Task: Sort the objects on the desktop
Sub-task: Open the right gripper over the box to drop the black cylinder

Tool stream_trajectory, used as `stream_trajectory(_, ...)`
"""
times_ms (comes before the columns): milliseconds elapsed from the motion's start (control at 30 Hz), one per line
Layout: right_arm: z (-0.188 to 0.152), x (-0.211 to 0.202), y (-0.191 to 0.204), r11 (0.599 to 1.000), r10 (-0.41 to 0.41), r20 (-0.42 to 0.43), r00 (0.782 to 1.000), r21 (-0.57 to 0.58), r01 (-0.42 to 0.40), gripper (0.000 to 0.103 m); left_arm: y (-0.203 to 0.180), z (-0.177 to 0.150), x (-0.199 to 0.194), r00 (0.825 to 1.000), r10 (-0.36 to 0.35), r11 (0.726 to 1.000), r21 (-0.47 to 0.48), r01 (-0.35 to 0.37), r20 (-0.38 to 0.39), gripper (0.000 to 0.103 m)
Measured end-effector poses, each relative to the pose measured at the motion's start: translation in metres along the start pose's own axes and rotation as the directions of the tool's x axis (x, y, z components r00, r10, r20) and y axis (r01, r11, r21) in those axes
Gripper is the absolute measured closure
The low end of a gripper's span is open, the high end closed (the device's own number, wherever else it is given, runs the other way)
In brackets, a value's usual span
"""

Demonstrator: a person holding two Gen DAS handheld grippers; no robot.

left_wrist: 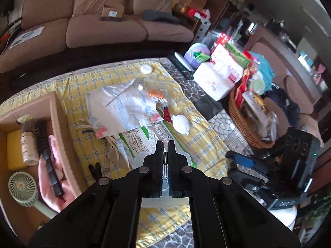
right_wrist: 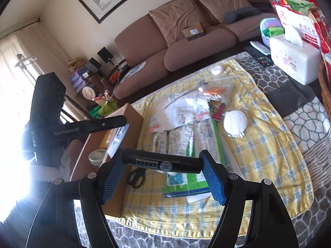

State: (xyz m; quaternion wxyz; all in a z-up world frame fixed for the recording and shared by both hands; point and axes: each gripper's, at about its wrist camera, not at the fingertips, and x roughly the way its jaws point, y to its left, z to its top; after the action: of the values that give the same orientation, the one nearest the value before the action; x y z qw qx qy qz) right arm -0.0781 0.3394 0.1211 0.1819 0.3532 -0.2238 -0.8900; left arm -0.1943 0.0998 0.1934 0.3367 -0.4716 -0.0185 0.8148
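Observation:
My left gripper (left_wrist: 165,144) is shut, raised above the yellow checked cloth (left_wrist: 198,142). A thin flat silvery item (left_wrist: 165,183) with a black wire loop is pinched between its pads. In the right wrist view it (right_wrist: 116,138) hangs from that gripper's tip over the cardboard box (right_wrist: 132,119). My right gripper (right_wrist: 163,163) is shut on a black labelled tube (right_wrist: 163,163), held end to end between the blue pads. The open box (left_wrist: 60,119) holds a hairbrush (left_wrist: 44,144), a bottle (left_wrist: 26,146), a yellow sponge, pink cloth and a green hand fan (left_wrist: 22,188).
Scissors (right_wrist: 136,175), papers (left_wrist: 124,107), a white round pad (right_wrist: 234,122), a red tube (left_wrist: 167,113) and a white cap (left_wrist: 146,69) lie on the cloth. A tissue box (right_wrist: 293,60), remotes (right_wrist: 258,55) and a wicker basket (left_wrist: 242,119) stand to the right. A sofa is behind.

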Motion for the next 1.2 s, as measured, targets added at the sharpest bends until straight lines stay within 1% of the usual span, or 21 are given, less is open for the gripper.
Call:
stream_trajectory(67, -0.002, -0.002, 0.026, 0.998, 0.013, 0.003, 1.000, -0.058, -0.013, 0.028, 0.014, -0.013, -0.042, 1.000, -0.003, 1.000, -0.008, 0.003, 0.029, 0.099)
stream_trajectory(100, -0.004, -0.001, 0.041, 0.996, 0.019, -0.002, 1.000, -0.090, -0.019, 0.028, 0.024, -0.022, -0.062, 0.999, 0.009, 1.000, -0.014, -0.008, 0.044, 0.099)
stream_trajectory(167, -0.012, 0.005, 0.071, 0.989, 0.044, -0.011, 0.999, -0.139, -0.045, 0.028, 0.050, -0.041, -0.094, 0.997, 0.048, 0.998, -0.038, -0.046, 0.052, 0.099)
stream_trajectory(233, -0.021, 0.018, 0.103, 0.979, 0.080, -0.039, 0.996, -0.185, -0.086, 0.028, 0.081, -0.064, -0.114, 0.993, 0.105, 0.993, -0.066, -0.102, 0.044, 0.099)
stream_trajectory(333, -0.039, 0.055, 0.153, 0.954, 0.083, -0.105, 0.991, -0.279, -0.110, 0.028, 0.129, -0.099, -0.124, 0.989, 0.151, 0.979, -0.140, -0.148, 0.005, 0.099)
stream_trajectory(400, -0.051, 0.086, 0.181, 0.944, 0.099, -0.174, 0.980, -0.296, -0.148, 0.028, 0.155, -0.117, -0.120, 0.986, 0.167, 0.969, -0.178, -0.169, -0.023, 0.099)
stream_trajectory(433, -0.057, 0.102, 0.194, 0.937, 0.103, -0.208, 0.973, -0.307, -0.165, 0.028, 0.165, -0.125, -0.117, 0.985, 0.172, 0.966, -0.192, -0.175, -0.032, 0.099)
stream_trajectory(500, -0.069, 0.133, 0.220, 0.919, 0.084, -0.270, 0.959, -0.351, -0.179, 0.028, 0.182, -0.138, -0.112, 0.985, 0.170, 0.960, -0.220, -0.175, -0.043, 0.100)
stream_trajectory(600, -0.085, 0.171, 0.253, 0.885, 0.043, -0.336, 0.941, -0.424, -0.192, 0.028, 0.197, -0.146, -0.104, 0.983, 0.175, 0.953, -0.242, -0.182, -0.052, 0.099)
stream_trajectory(700, -0.095, 0.201, 0.268, 0.864, -0.010, -0.386, 0.923, -0.468, -0.187, 0.028, 0.204, -0.146, -0.103, 0.978, 0.204, 0.951, -0.229, -0.209, -0.047, 0.098)
stream_trajectory(733, -0.097, 0.210, 0.270, 0.861, -0.023, -0.394, 0.919, -0.475, -0.182, 0.028, 0.205, -0.146, -0.105, 0.977, 0.211, 0.950, -0.228, -0.214, -0.037, 0.096)
stream_trajectory(800, -0.096, 0.225, 0.272, 0.870, -0.015, -0.406, 0.914, -0.456, -0.188, 0.026, 0.205, -0.144, -0.114, 0.978, 0.207, 0.951, -0.230, -0.205, -0.013, 0.088)
stream_trajectory(833, -0.096, 0.228, 0.273, 0.880, -0.001, -0.407, 0.913, -0.434, -0.192, 0.021, 0.206, -0.143, -0.119, 0.979, 0.205, 0.952, -0.231, -0.199, 0.000, 0.087)
stream_trajectory(867, -0.094, 0.232, 0.273, 0.889, 0.016, -0.409, 0.913, -0.412, -0.200, 0.019, 0.205, -0.141, -0.123, 0.979, 0.203, 0.953, -0.231, -0.195, 0.009, 0.087)
stream_trajectory(900, -0.091, 0.234, 0.273, 0.894, 0.030, -0.402, 0.915, -0.398, -0.204, 0.019, 0.206, -0.141, -0.128, 0.979, 0.203, 0.953, -0.232, -0.194, 0.016, 0.087)
stream_trajectory(967, -0.086, 0.236, 0.272, 0.903, 0.015, -0.382, 0.924, -0.391, -0.177, 0.019, 0.208, -0.141, -0.135, 0.978, 0.209, 0.952, -0.233, -0.198, 0.023, 0.084)
stream_trajectory(1033, -0.082, 0.231, 0.269, 0.912, 0.025, -0.371, 0.928, -0.372, -0.174, 0.019, 0.207, -0.142, -0.140, 0.976, 0.214, 0.952, -0.230, -0.202, 0.028, 0.079)
stream_trajectory(1067, -0.081, 0.227, 0.268, 0.913, 0.030, -0.363, 0.931, -0.369, -0.173, 0.019, 0.206, -0.143, -0.142, 0.976, 0.213, 0.953, -0.229, -0.200, 0.032, 0.074)
stream_trajectory(1100, -0.079, 0.220, 0.267, 0.913, 0.025, -0.351, 0.936, -0.373, -0.164, 0.019, 0.204, -0.143, -0.143, 0.977, 0.209, 0.954, -0.229, -0.195, 0.036, 0.067)
stream_trajectory(1133, -0.078, 0.213, 0.264, 0.912, 0.012, -0.341, 0.940, -0.381, -0.150, 0.019, 0.203, -0.143, -0.143, 0.978, 0.205, 0.954, -0.231, -0.191, 0.037, 0.062)
stream_trajectory(1200, -0.074, 0.194, 0.256, 0.912, 0.000, -0.319, 0.948, -0.389, -0.131, 0.019, 0.196, -0.141, -0.140, 0.982, 0.187, 0.956, -0.236, -0.173, 0.038, 0.048)
